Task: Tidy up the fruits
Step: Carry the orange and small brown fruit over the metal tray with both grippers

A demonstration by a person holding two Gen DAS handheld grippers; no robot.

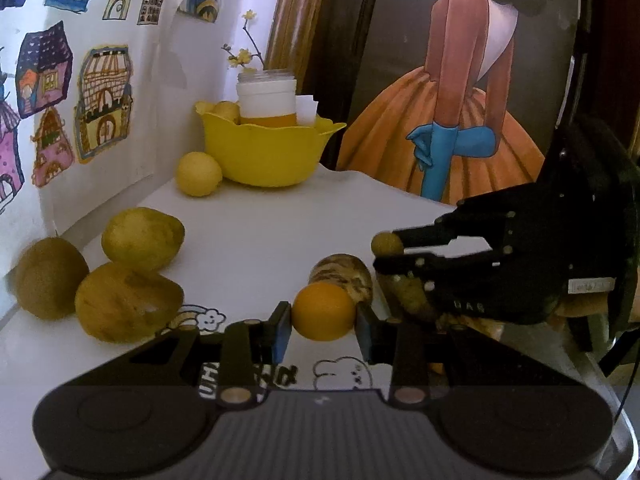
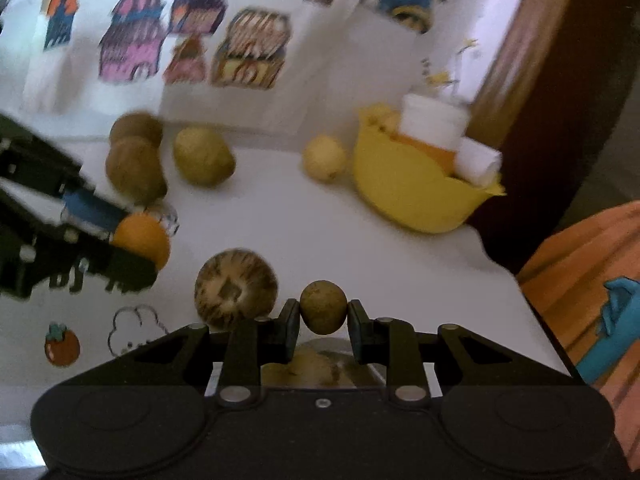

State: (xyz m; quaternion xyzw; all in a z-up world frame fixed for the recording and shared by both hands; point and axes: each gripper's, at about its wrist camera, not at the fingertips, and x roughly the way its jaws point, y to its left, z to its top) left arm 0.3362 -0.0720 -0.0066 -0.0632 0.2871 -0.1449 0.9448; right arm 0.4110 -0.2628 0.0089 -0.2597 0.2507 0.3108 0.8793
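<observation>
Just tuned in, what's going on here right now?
Both grippers are carrying fruit. The left gripper is shut on an orange, and the right gripper is shut on a small brown fruit. Several other fruits lie loose on the white table, including a lemon beside the yellow bowl, which holds a white jar.

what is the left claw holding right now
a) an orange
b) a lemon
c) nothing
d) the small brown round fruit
a: in the left wrist view the left claw has both pads pressed on the orange, while the small brown fruit sits in the right claw.
</observation>
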